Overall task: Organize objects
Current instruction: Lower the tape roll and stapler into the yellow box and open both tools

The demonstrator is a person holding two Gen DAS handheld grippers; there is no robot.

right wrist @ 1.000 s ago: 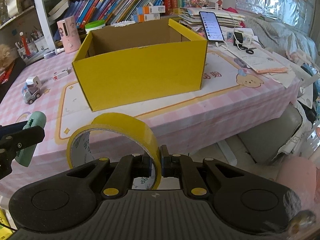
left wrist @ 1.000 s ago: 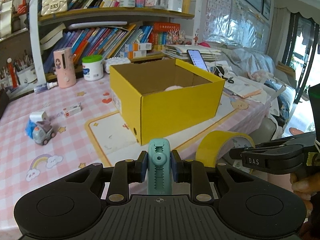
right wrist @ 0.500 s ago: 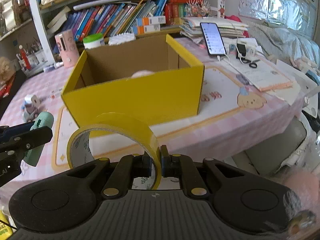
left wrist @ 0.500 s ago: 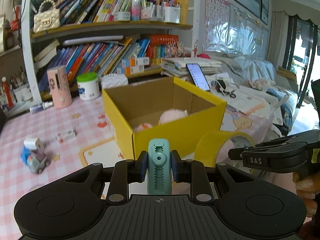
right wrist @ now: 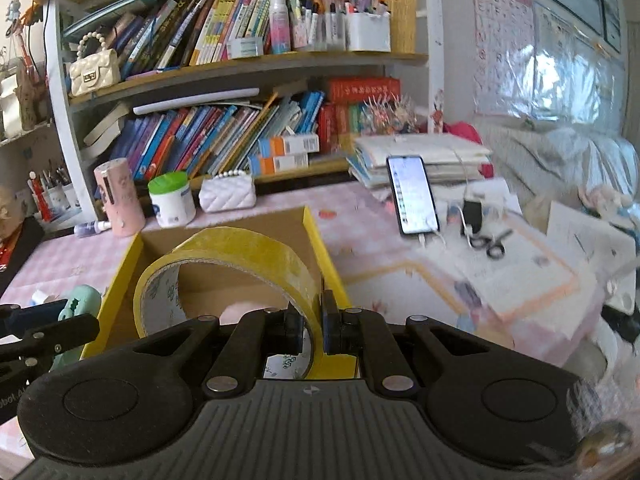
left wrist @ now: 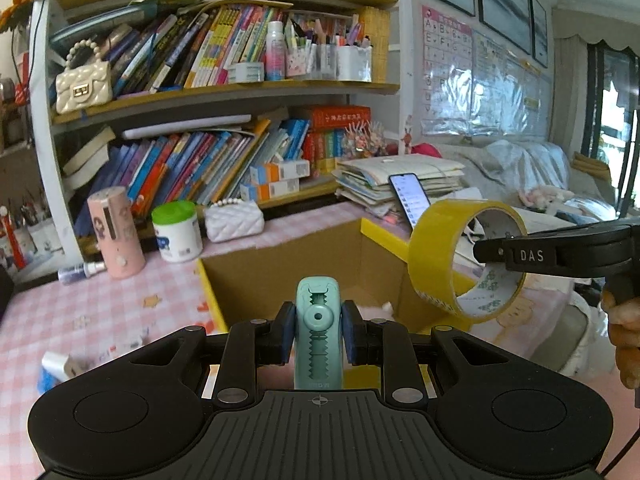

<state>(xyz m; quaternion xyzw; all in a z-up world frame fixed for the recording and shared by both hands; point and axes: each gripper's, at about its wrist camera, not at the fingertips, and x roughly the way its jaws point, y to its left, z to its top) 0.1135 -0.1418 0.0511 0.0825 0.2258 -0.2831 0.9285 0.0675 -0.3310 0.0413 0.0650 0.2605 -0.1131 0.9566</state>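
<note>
Crowded bookshelves are standing behind a pink checked table (left wrist: pixel 80 312), where an open yellow box (right wrist: pixel 326 256) is sitting near the front edge. Just above that box, the left gripper (left wrist: pixel 319 334) is clenching an upright mint green clip (left wrist: pixel 319 320) between its blue pads. The right gripper (right wrist: pixel 311 328) is pinching the wall of a roll of yellow tape (right wrist: pixel 240 252), one finger inside the ring and one outside, holding it over the box's open top. Something pale pink (right wrist: pixel 236 314) is lying inside. Both things are looking light and stiff; the tape's smooth band may be slippery, so holding across the wall seems soundest, and the clip is best held by its flat sides.
</note>
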